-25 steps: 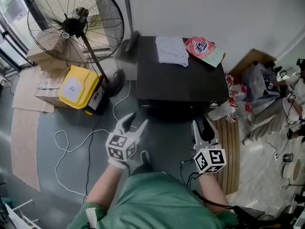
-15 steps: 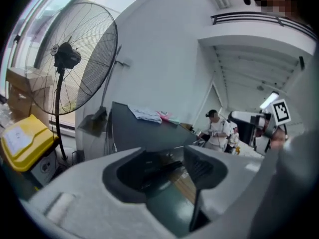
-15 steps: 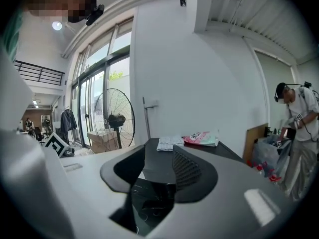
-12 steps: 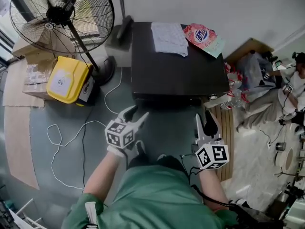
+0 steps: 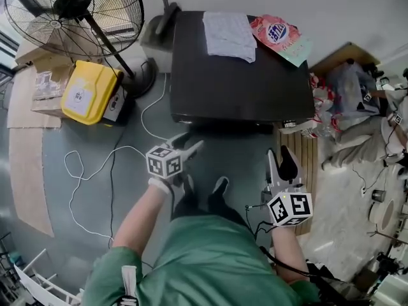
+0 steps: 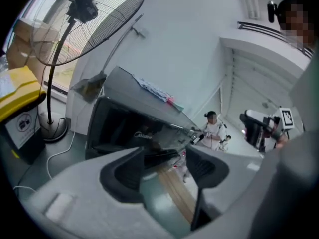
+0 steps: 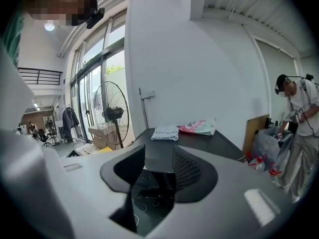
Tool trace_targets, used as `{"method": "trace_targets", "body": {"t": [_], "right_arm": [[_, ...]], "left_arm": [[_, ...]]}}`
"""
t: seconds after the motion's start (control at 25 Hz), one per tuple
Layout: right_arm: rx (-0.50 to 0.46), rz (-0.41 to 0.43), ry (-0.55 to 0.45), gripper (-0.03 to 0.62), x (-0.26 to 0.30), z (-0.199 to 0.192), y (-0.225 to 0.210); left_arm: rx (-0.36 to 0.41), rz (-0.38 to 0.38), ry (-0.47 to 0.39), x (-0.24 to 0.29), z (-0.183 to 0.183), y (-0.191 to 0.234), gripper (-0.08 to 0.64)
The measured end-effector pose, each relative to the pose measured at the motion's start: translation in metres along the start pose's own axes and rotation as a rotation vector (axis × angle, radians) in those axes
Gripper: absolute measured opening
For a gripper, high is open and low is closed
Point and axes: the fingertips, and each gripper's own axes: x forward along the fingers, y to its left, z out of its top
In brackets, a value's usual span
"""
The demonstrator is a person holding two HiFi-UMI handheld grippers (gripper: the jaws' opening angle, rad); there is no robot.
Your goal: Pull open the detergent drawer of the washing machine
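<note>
Black washing machine stands against wall, just ahead of both my grippers, apart from both. "Midea" badge readable on its front panel. Cannot pick out detergent drawer's outline there. My left gripper low before front's left end: fingers spread, just been opening, nothing between. My right gripper fingers spread too, empty. Pink bag on lid beside white cloth, print too small to read.
</note>
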Motion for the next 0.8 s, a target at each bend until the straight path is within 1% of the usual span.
{"method": "trace_targets", "body": {"t": [0.16, 0.36, 0.44, 0.6, 0.8], "right_arm": [[0.025, -0.001, 0.037, 0.156, -0.003, -0.017, -0.015], [0.035, -0.03, 0.078, 0.156, -0.007, -0.037, -0.03], [0.032, -0.041, 0.095, 0.156, -0.01, -0.045, -0.035], [0.028, -0.063, 0.123, 0.157, -0.016, -0.057, -0.039], [0.016, -0.065, 0.123, 0.157, -0.011, -0.059, -0.038]], "left_arm": [[-0.064, -0.019, -0.01, 0.018, -0.007, 0.014, 0.264], [-0.192, -0.077, -0.047, 0.038, -0.014, 0.037, 0.264], [-0.23, -0.098, -0.056, 0.045, -0.018, 0.045, 0.264], [-0.245, -0.112, -0.052, 0.056, -0.022, 0.055, 0.266], [-0.283, -0.121, -0.066, 0.065, -0.02, 0.066, 0.274]]}}
